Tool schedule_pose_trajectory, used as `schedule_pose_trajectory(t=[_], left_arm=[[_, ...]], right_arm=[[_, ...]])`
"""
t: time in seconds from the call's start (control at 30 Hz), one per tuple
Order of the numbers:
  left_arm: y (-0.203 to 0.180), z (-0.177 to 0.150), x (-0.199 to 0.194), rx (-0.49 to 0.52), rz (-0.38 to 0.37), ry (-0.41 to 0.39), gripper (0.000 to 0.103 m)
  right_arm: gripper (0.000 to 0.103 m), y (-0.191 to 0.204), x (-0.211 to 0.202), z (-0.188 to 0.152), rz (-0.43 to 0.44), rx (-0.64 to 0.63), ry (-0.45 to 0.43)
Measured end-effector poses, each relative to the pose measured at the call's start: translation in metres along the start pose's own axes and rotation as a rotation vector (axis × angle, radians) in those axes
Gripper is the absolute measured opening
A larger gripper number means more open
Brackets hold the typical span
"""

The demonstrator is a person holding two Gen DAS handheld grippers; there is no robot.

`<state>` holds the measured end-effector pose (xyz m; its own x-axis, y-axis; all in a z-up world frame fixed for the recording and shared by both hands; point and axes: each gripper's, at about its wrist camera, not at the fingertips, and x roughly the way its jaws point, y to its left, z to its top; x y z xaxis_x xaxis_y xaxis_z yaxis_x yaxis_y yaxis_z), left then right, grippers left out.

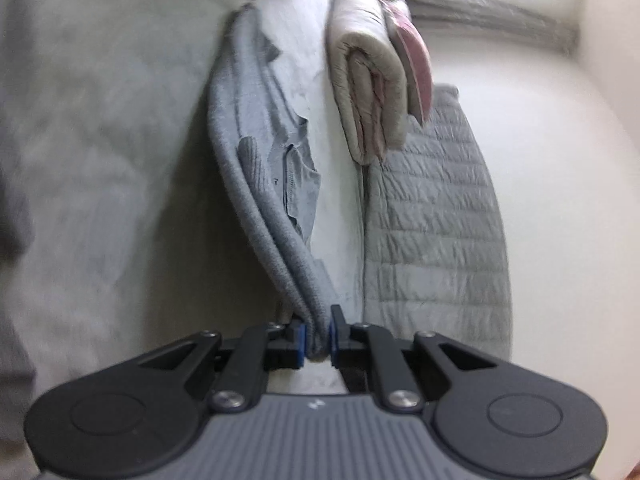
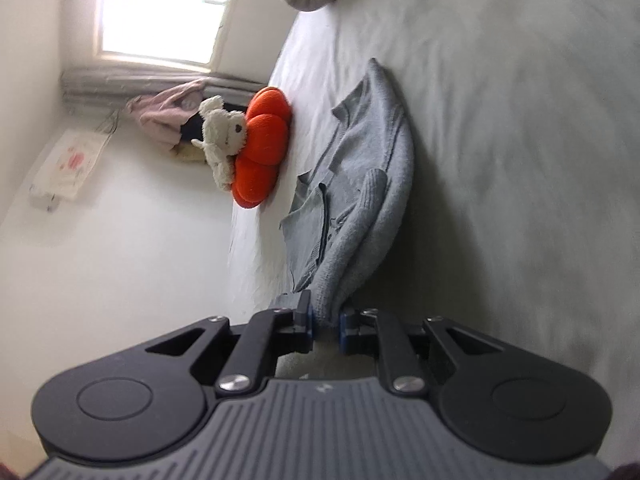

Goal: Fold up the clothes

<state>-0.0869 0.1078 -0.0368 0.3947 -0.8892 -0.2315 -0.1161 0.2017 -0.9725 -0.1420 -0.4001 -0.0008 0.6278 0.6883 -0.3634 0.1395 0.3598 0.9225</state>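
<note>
A grey cardigan is grasped at two points of its edge: the left gripper and the right gripper are both clenched on the knit, and it is raised partly off the bed. A fold is judged in hand; next, the raised edge must be laid evenly over. No writing can be read.

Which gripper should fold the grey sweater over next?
Probably both together. The left gripper and the right gripper are each shut on an edge of the grey sweater, so neither looks better placed; moving one alone would likely twist it.
</note>
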Motion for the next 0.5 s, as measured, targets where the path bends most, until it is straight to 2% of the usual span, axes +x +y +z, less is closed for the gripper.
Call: schedule_pose_trajectory(t=[0.07, 0.17, 0.33, 0.5], left_arm=[[0.004, 0.005, 0.004, -0.052, -0.024, -0.02, 0.01], [-0.004, 0.014, 0.01, -0.069, -0.059, -0.049, 0.011], [-0.028, 0.046, 0.026, -0.042, -0.099, -0.116, 0.011], [-0.032, 0.084, 0.046, -0.04, -0.085, -0.185, 0.012]], right_arm=[[0.016, -0.001, 0.003, 0.0, -0.006, 0.042, -0.007], [0.016, 0.005, 0.011, 0.008, -0.011, 0.055, -0.016], [0.016, 0.032, 0.03, 0.034, 0.008, -0.01, -0.051], [0.016, 0.048, 0.066, 0.071, 0.01, -0.07, -0.081]])
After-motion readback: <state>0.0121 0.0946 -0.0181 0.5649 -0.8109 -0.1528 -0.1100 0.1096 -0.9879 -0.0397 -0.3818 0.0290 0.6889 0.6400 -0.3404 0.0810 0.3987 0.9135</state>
